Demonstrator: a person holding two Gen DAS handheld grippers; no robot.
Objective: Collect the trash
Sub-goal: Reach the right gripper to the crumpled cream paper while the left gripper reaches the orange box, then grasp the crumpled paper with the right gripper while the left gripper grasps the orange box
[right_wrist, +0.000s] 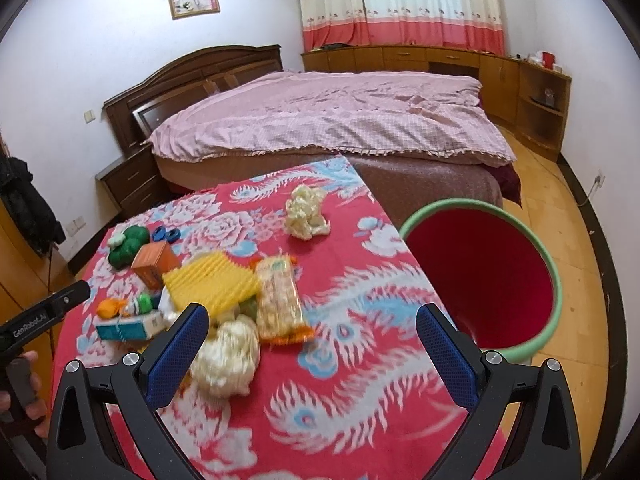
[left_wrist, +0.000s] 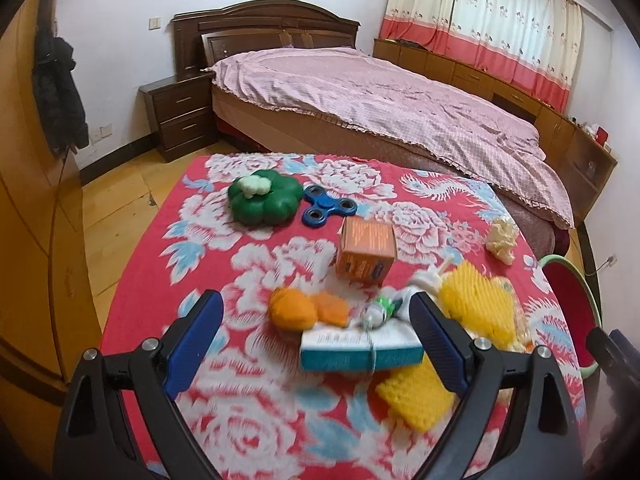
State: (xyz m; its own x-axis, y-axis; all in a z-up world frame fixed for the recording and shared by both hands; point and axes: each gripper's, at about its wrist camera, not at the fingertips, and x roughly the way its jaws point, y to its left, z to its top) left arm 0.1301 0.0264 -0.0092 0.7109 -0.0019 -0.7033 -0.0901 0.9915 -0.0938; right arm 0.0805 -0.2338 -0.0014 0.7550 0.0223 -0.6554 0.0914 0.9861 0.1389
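Trash lies on a red floral tablecloth. In the left wrist view my left gripper is open above a teal-and-white carton, an orange wrapper and a small green-white wrapper. Yellow foam nets lie to the right. In the right wrist view my right gripper is open and empty; a crumpled white tissue sits by its left finger and a snack packet lies ahead. Another crumpled tissue lies farther back. A red bin with a green rim stands at the table's right edge.
A green toy, a blue fidget spinner and an orange box sit on the far part of the table. A bed with a pink cover stands beyond the table. A wooden wardrobe is at the left.
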